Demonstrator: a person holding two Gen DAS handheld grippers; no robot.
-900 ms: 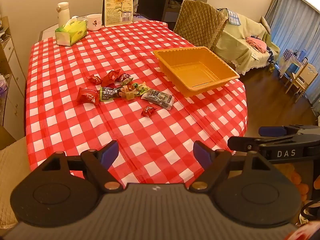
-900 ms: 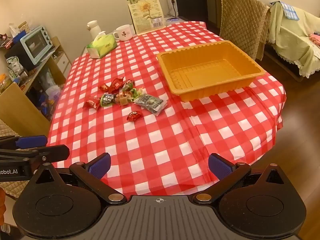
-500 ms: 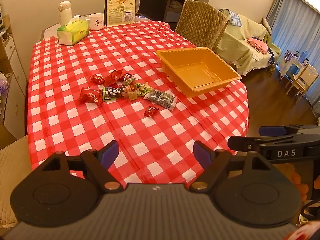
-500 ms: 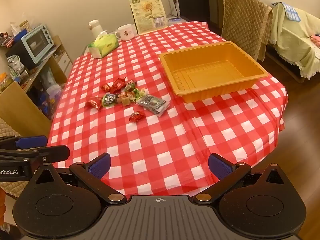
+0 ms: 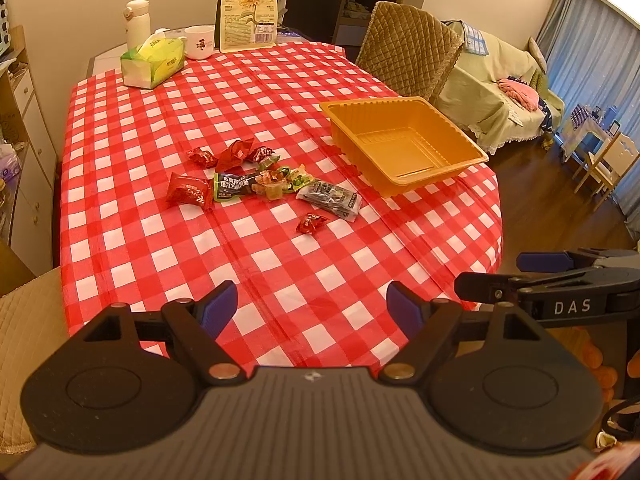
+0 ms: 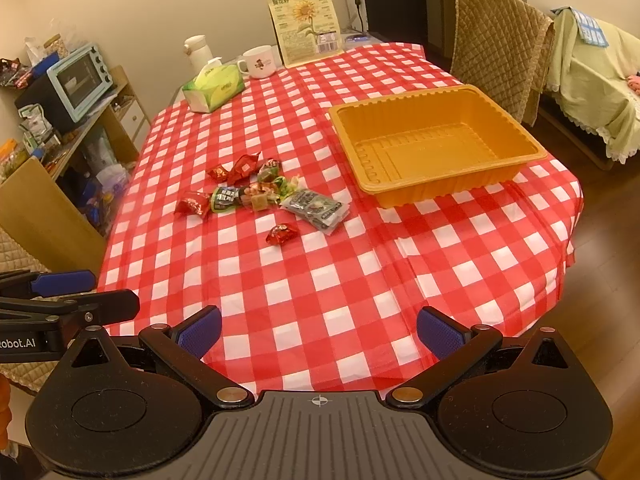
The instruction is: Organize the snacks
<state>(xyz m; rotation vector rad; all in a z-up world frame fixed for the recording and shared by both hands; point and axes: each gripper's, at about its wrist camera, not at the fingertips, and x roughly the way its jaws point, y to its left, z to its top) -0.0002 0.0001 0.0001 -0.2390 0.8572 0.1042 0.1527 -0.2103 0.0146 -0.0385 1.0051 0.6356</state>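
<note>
Several wrapped snacks lie in a loose pile [image 5: 256,184] [image 6: 256,192] in the middle of the red checked table. A small red candy [image 5: 311,223] [image 6: 282,233] lies nearest me, and a grey packet [image 5: 330,199] [image 6: 316,209] lies beside it. An empty orange tray [image 5: 460,136] [image 6: 524,136] stands to the right of the pile. My left gripper [image 5: 312,306] is open and empty above the table's near edge. My right gripper [image 6: 319,330] is open and empty, also at the near edge, and shows side-on in the left wrist view [image 5: 536,276].
At the table's far end stand a green tissue box [image 5: 153,65] [image 6: 214,90], a white mug [image 5: 200,42] [image 6: 260,62], a thermos [image 5: 138,24] and a sunflower seed bag [image 5: 248,10] [image 6: 306,22]. A quilted chair [image 5: 408,60] [image 6: 500,40] stands behind the tray. Shelves with a toaster oven [image 6: 78,80] are on the left.
Both grippers have eased forward and slightly up over the table; the snacks and tray sit a little lower and nearer in view. Nothing was grasped.
</note>
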